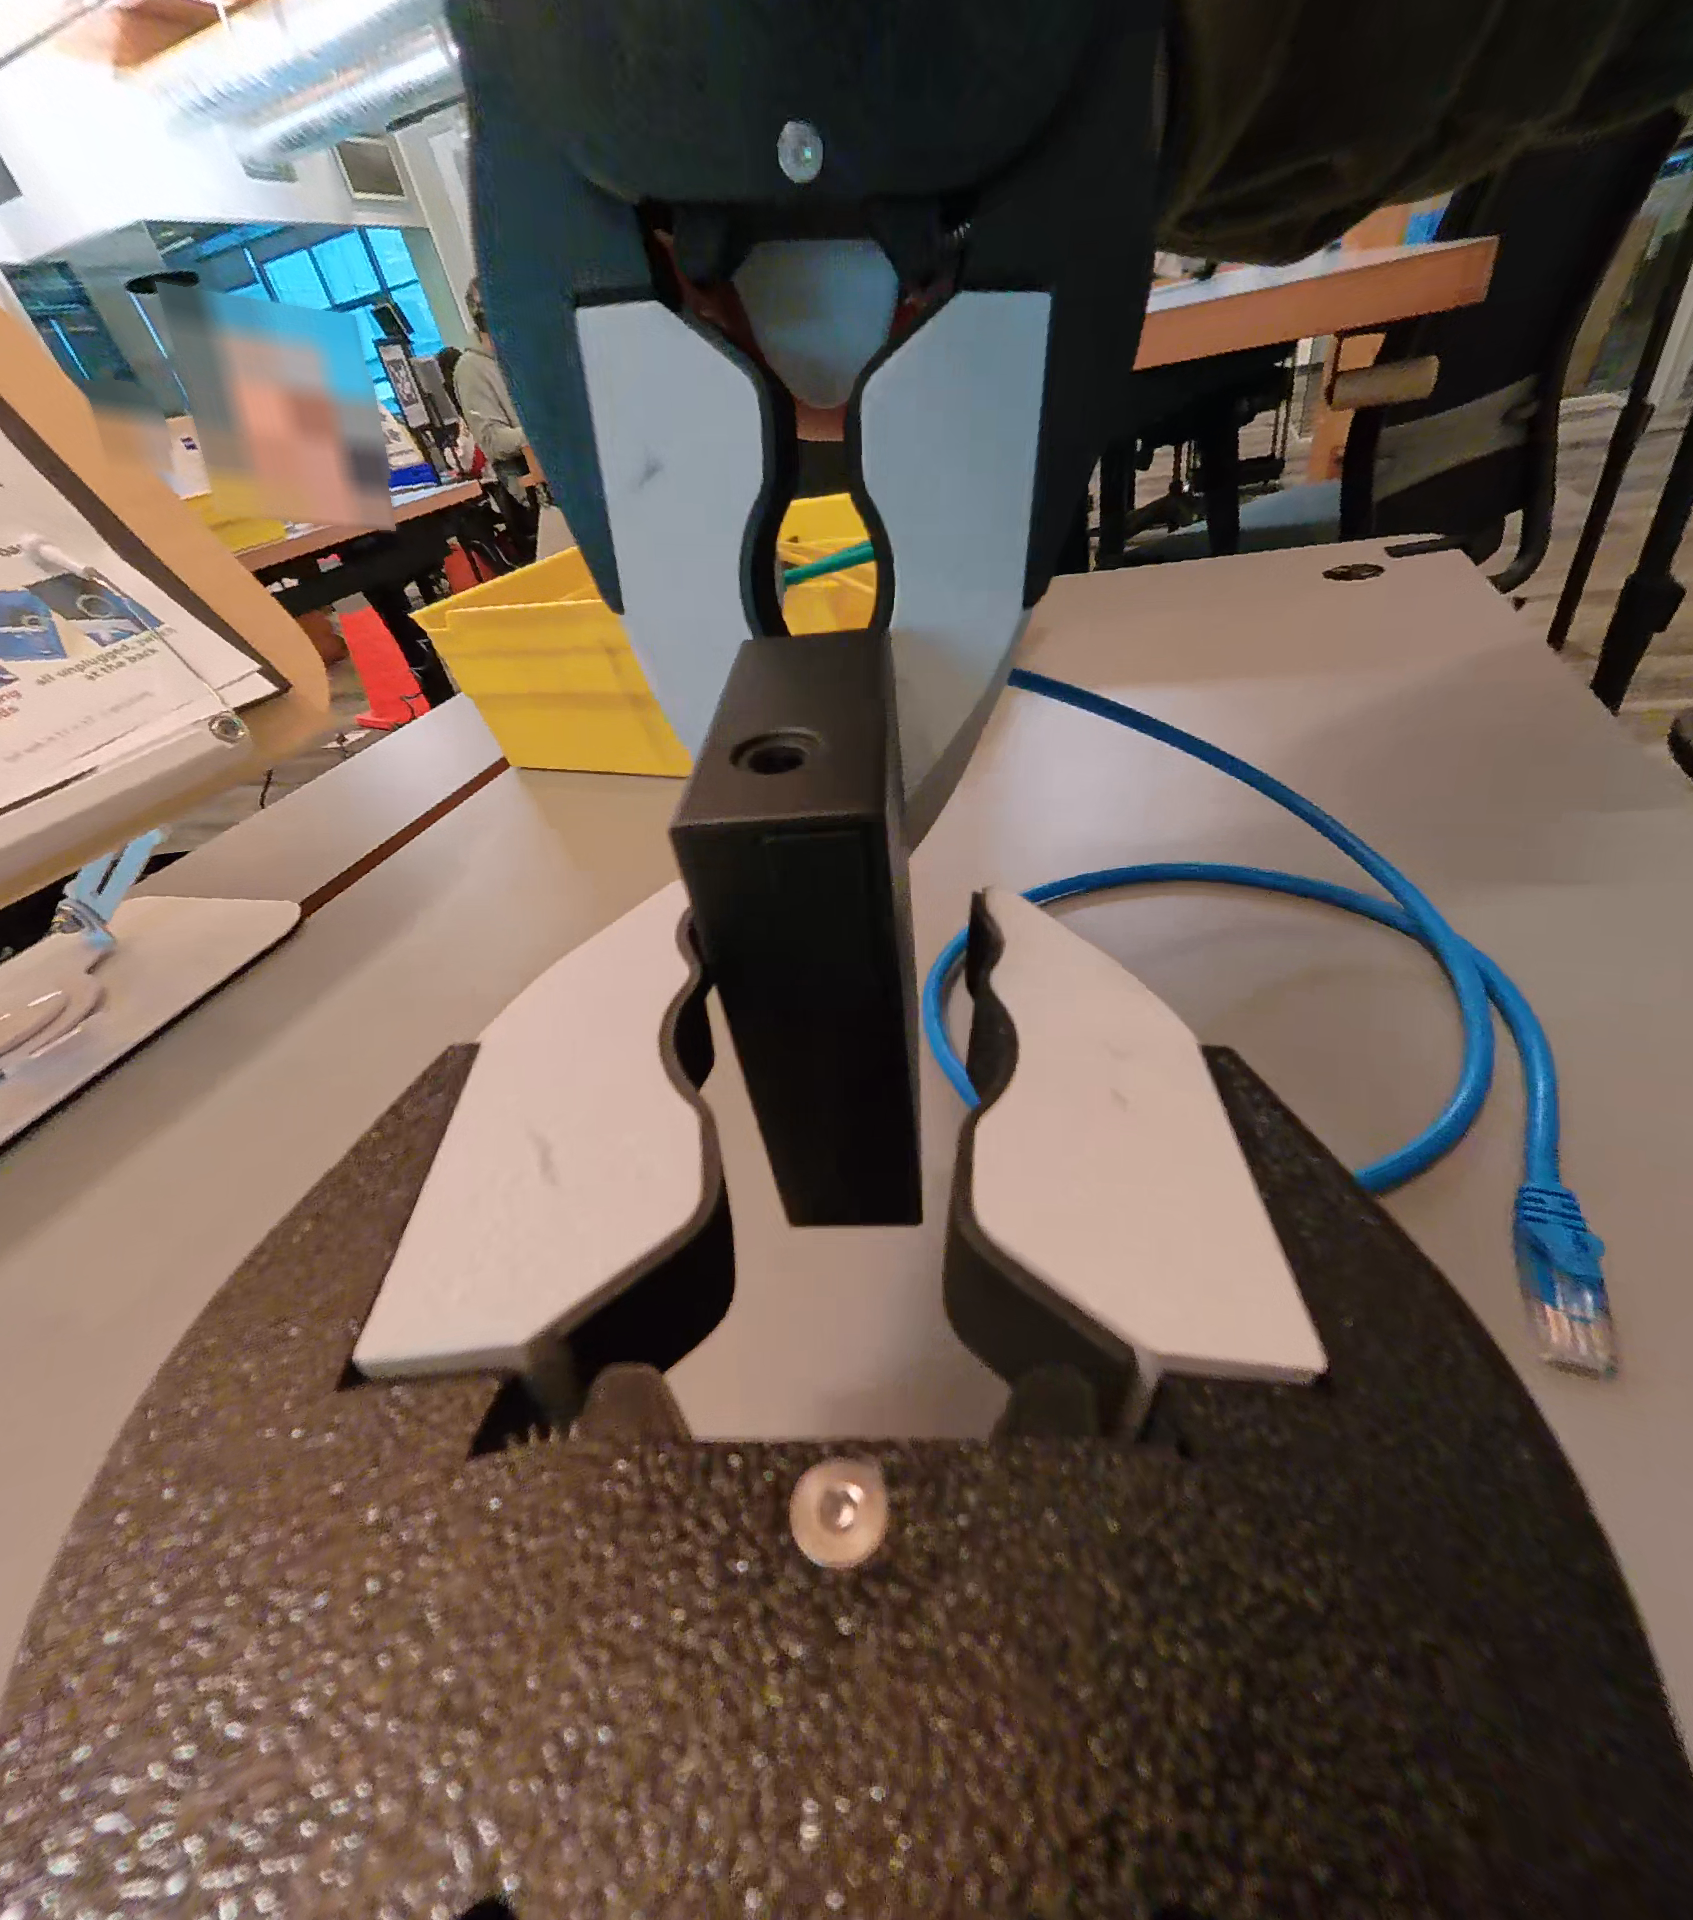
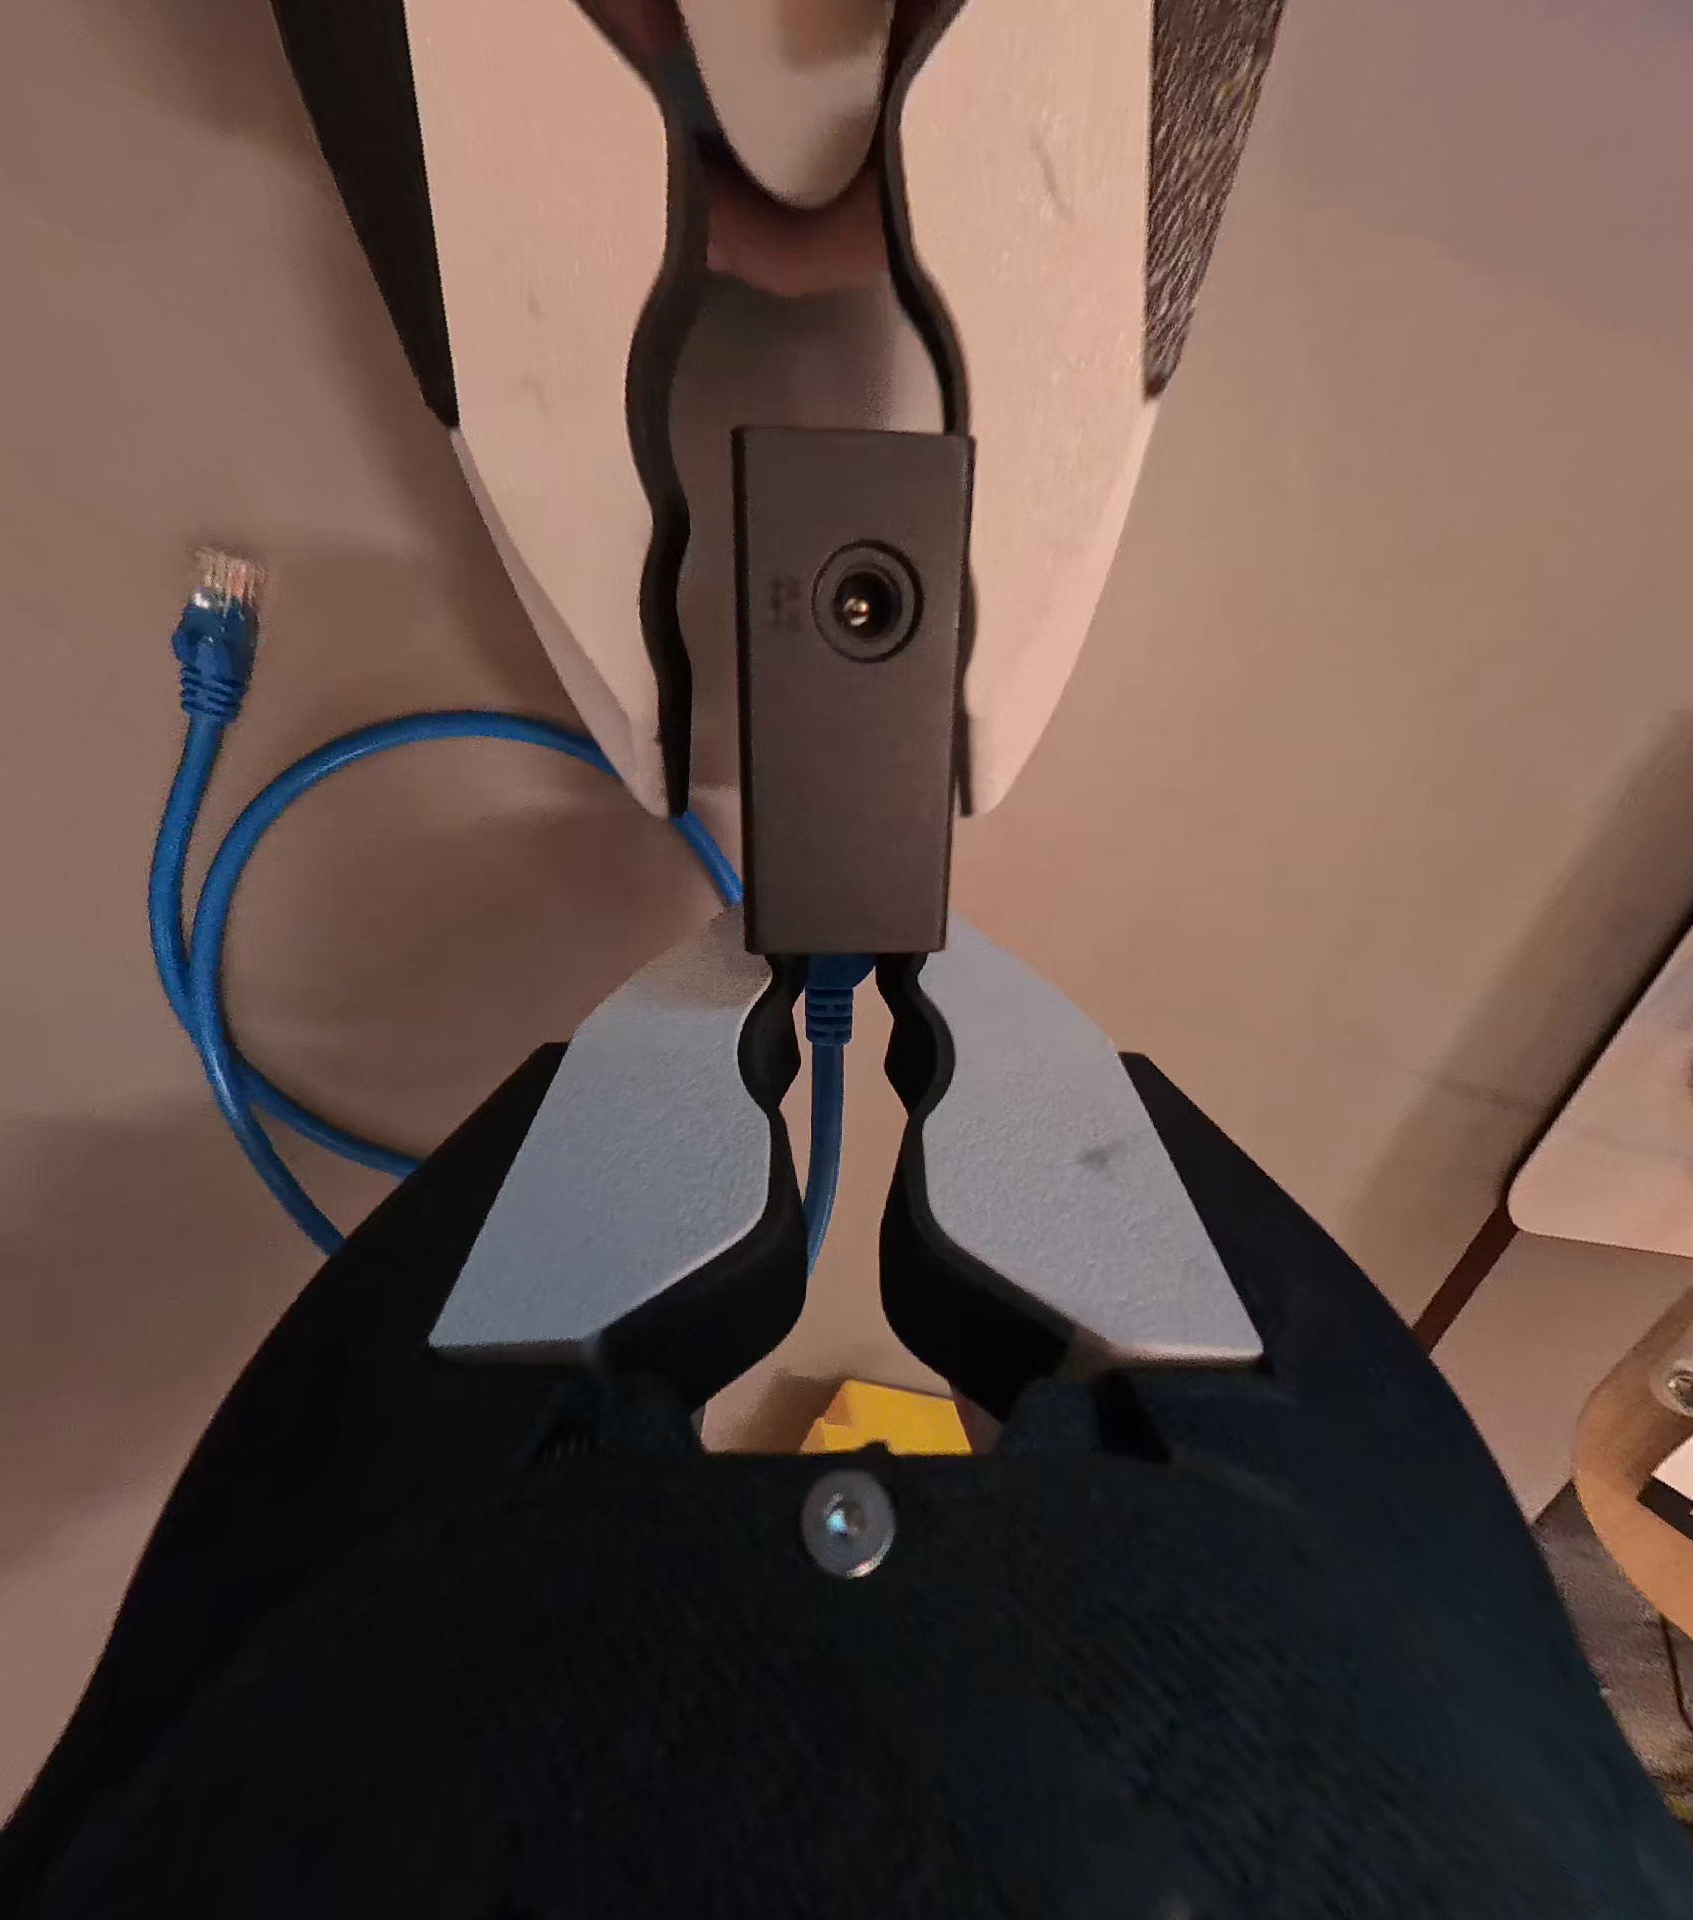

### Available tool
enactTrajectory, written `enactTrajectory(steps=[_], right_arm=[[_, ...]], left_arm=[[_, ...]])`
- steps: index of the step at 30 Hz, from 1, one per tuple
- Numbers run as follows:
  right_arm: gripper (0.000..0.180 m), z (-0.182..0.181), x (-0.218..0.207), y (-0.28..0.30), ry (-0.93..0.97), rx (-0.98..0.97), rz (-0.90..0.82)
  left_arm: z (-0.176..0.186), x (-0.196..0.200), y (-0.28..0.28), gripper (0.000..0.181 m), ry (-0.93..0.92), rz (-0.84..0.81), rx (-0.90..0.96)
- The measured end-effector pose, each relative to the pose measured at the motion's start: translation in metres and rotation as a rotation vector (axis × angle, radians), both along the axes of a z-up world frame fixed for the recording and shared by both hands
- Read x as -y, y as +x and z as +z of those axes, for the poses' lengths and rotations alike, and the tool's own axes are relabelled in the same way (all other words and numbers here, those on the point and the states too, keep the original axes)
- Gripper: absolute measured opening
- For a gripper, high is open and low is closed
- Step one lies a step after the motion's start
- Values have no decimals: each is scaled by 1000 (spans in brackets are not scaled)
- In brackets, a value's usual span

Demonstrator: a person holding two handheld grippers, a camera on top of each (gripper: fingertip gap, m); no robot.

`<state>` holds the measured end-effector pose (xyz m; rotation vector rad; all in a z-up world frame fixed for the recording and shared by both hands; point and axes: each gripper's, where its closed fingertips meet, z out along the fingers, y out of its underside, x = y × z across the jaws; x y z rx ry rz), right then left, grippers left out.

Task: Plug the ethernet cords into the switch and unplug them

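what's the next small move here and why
Probably close the left gripper on the black switch: its fingers stand apart beside it, while the right gripper flanks the blue plug at the switch's end, apparently seated.

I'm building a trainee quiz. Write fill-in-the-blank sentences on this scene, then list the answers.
The left hand-held gripper has its fingers either side of an upright ____ rectangular switch.
The long ethernet cord looped beside the switch is ____.
The cord's free plug lies on the grey ____.
The plastic bin behind the switch is ____.
Answers: black; blue; table; yellow.
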<state>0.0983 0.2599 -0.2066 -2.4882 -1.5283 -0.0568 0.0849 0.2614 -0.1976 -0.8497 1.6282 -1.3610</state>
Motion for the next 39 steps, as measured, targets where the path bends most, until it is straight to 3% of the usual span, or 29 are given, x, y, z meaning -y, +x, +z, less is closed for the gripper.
enactTrajectory(steps=[4,10,24,30,32,39], right_arm=[[15,1,-3,-5,-11,21,27],[15,-9,-8,-2,19,115,62],[15,-9,-4,0,-10,92,67],[15,-9,-6,4,-9,139,107],[15,-10,-5,3,-34,81,67],[15,-4,0,3,-168,-116,-101]], left_arm=[[-3,1,-2,30,-16,-25,-29],[-12,-7,-1,29,-7,3,-85],[-7,-2,0,29,-125,-21,-100],[-11,-5,2,29,23,56,-86],[-10,-4,2,29,-62,28,-110],[1,-7,9,41,40,120,-6]])
